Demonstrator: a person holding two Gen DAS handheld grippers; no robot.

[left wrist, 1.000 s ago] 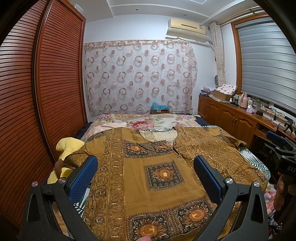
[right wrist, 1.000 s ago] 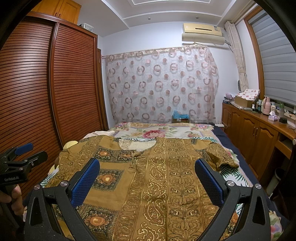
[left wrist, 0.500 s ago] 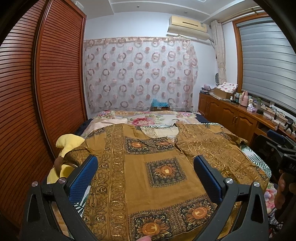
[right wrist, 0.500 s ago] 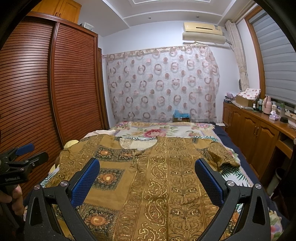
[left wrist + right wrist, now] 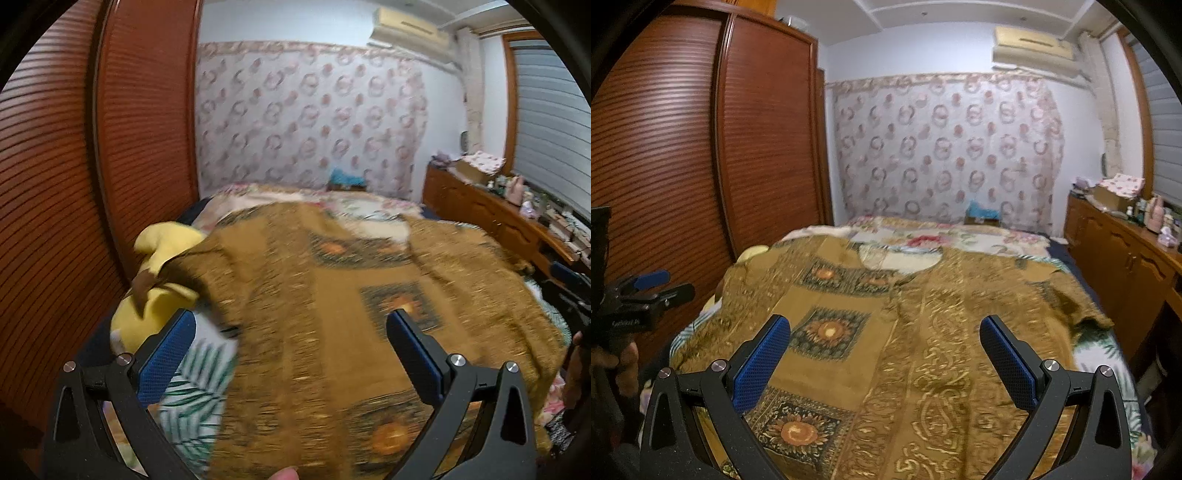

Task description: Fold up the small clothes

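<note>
A golden-brown patterned shirt [image 5: 332, 317] with sunflower squares lies spread flat on the bed, collar toward the far wall; it also shows in the right wrist view [image 5: 905, 332]. My left gripper [image 5: 291, 328] is open and empty, above the shirt's left side near its left sleeve [image 5: 192, 266]. My right gripper [image 5: 884, 336] is open and empty, above the shirt's middle. The left gripper also shows at the left edge of the right wrist view [image 5: 646, 288]. The left view is blurred.
A yellow plush toy [image 5: 159, 280] lies at the bed's left edge under the sleeve. A slatted wooden wardrobe [image 5: 701, 147] stands close on the left. A wooden cabinet [image 5: 1126, 258] with small items runs along the right. A leaf-print sheet [image 5: 192, 387] covers the bed.
My left gripper has swung left and dipped toward the shirt's left sleeve and the plush toy. My right gripper has tilted down and turned a little left. Both stay open.
</note>
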